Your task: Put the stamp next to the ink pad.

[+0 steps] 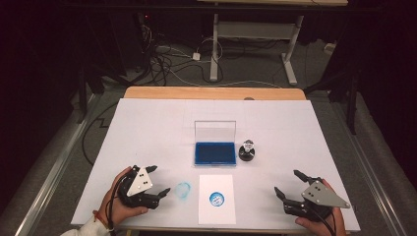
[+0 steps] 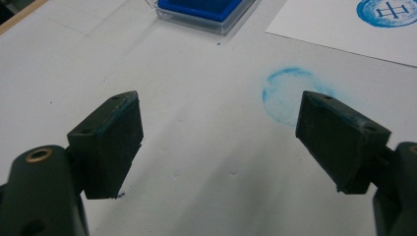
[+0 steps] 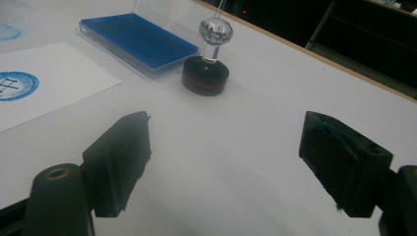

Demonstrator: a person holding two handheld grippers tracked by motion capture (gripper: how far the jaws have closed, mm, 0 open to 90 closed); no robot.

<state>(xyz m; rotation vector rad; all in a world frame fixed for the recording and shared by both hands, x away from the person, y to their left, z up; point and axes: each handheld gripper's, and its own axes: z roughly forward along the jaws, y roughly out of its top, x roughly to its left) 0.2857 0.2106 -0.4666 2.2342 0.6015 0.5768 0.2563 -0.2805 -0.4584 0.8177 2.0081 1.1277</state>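
A blue ink pad (image 1: 214, 153) in a clear case with its lid raised lies at the table's middle, also seen as the ink pad (image 3: 139, 39) and the ink pad (image 2: 202, 8). Right of it stands a round black stamp (image 1: 247, 151) with a clear knob, the stamp (image 3: 206, 71). A white sheet (image 1: 217, 199) near the front edge bears a round blue print (image 1: 217, 198), the print (image 3: 14, 86). My left gripper (image 1: 158, 180) rests open at front left, empty. My right gripper (image 1: 289, 184) rests open at front right, empty. A faint blue smudge (image 2: 287, 92) marks the table between sheet and left gripper.
The white table cover (image 1: 147, 128) ends in a wooden edge (image 1: 214, 93) at the back. Beyond it are a desk frame (image 1: 255, 39) and cables on the floor (image 1: 172, 59). Bare cover lies on both sides of the ink pad.
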